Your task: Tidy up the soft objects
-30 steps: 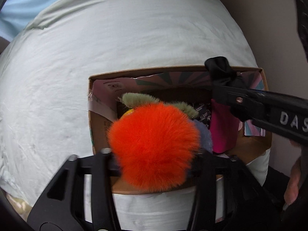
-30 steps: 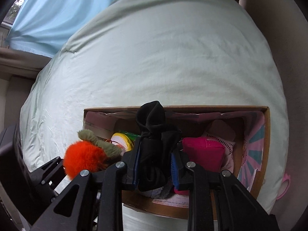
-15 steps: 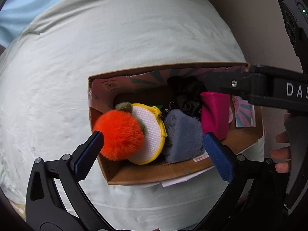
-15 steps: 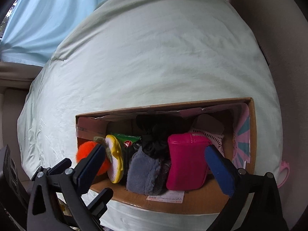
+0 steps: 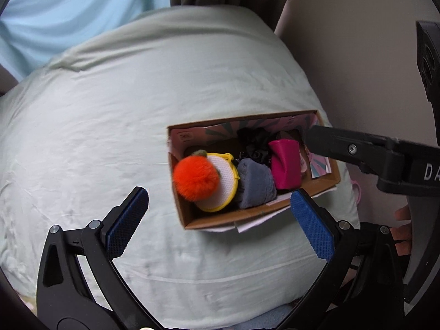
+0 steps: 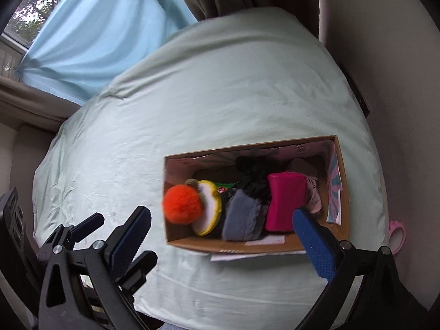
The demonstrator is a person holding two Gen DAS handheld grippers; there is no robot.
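Now, with your left tongs [image 5: 218,216] and right tongs [image 6: 221,240] both wide and empty, the orange pompom [image 5: 195,178] perched at the cardboard box [image 5: 209,221] edge could tumble onto the bed [image 5: 110,126].

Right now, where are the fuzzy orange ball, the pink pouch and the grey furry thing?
Fuzzy orange ball [image 5: 195,178]: left wrist view, middle of its fur.
Pink pouch [image 6: 286,202]: right wrist view, centre of its front face.
Grey furry thing [image 5: 255,183]: left wrist view, its upper side.
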